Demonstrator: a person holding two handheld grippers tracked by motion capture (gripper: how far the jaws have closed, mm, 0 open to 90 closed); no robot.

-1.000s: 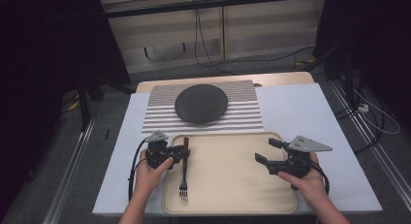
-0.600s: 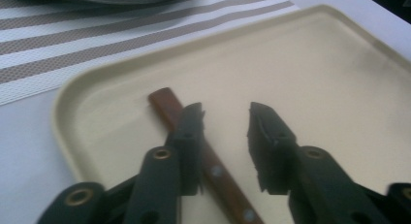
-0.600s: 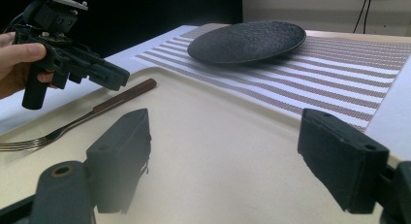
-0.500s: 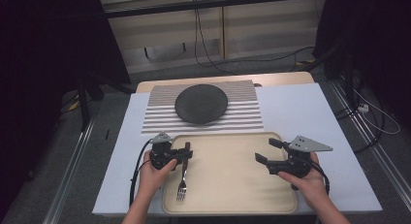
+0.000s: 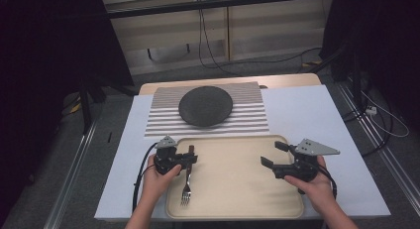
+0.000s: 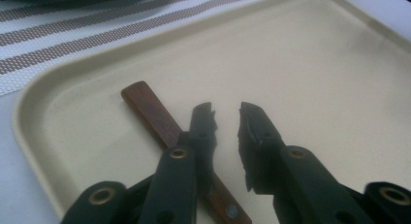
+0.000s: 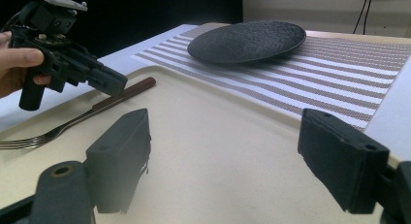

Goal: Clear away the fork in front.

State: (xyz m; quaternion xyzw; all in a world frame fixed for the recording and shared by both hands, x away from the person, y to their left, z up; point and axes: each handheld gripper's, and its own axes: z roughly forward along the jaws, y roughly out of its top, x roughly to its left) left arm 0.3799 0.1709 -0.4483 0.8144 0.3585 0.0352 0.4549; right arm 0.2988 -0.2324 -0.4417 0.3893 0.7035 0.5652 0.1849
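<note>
Left hand point(image 5: 157, 175): comes in from the near edge at the left and holds the left gripper by its grip.
Left gripper point(image 5: 190, 159): low over the left part of the tray, just above the fork's handle. In the left gripper view its jaws stand a little apart with a narrow gap between the tips, nothing between them; the wooden handle passes under the left jaw. Whether a jaw touches the handle cannot be told.
Fork point(image 5: 187, 184): lies flat in the left part of the tray, tines toward the near edge, brown wooden handle point(image 6: 154, 117) pointing far.
Tray point(image 5: 237, 189): beige, with rounded corners, on the near middle of the white table cover; its far rim lies just beside the striped mat.
Striped mat point(image 5: 252, 117): white with brown stripes, far of the tray.
Plate point(image 5: 205, 106): dark, round, rests on the middle of the striped mat, well apart from the fork.
Right gripper point(image 5: 275, 154): over the right part of the tray, jaws spread wide and holding nothing; bare tray lies between them in the right gripper view.
Right hand point(image 5: 317, 187): at the near right, wrapped around the right gripper's grip.
</note>
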